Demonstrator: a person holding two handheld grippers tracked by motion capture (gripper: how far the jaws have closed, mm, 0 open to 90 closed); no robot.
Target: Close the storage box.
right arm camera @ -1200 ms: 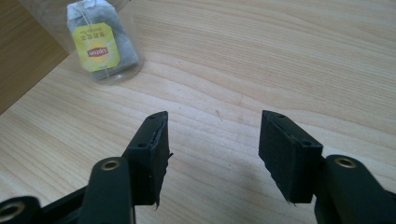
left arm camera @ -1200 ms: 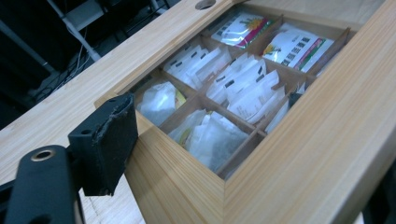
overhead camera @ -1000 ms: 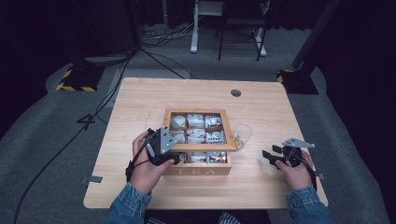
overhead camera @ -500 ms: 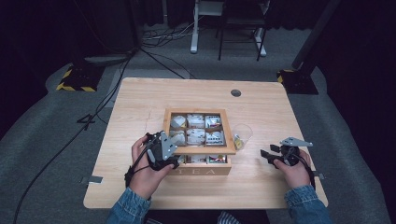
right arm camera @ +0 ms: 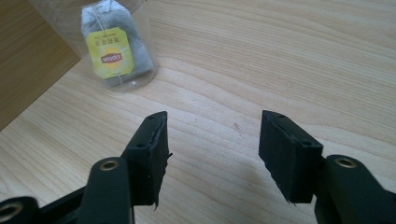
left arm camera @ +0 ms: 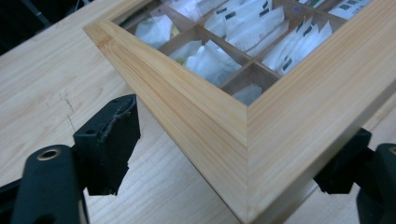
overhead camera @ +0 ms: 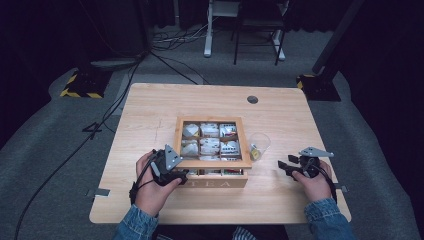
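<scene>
1. Two grippers work at a wooden table (overhead camera: 150, 107). The left gripper (overhead camera: 181, 175) sits at lower centre-left of the high view, at the near left corner of a wooden tea box (overhead camera: 212, 165) in mid-frame.
2. In the left gripper view, the corner of the box's lid frame (left arm camera: 219, 116) stands between the two black jaws; the left pad is just off the wood, the right one partly hidden behind the frame. The jaws stand wide and have just been closing a little, with that corner between them. Whether the right pad touches, I cannot tell.
3. Tea sachets (left arm camera: 243, 28) fill the box's compartments, seen at the top of that view.
4. The right gripper (overhead camera: 289, 167) rests at lower right of the high view, its jaws partly apart with nothing between them.
5. A clear cup (right arm camera: 116, 42) holding a yellow-tagged tea bag (right arm camera: 112, 53) stands at upper left of the right gripper view, just beside the box.
</scene>
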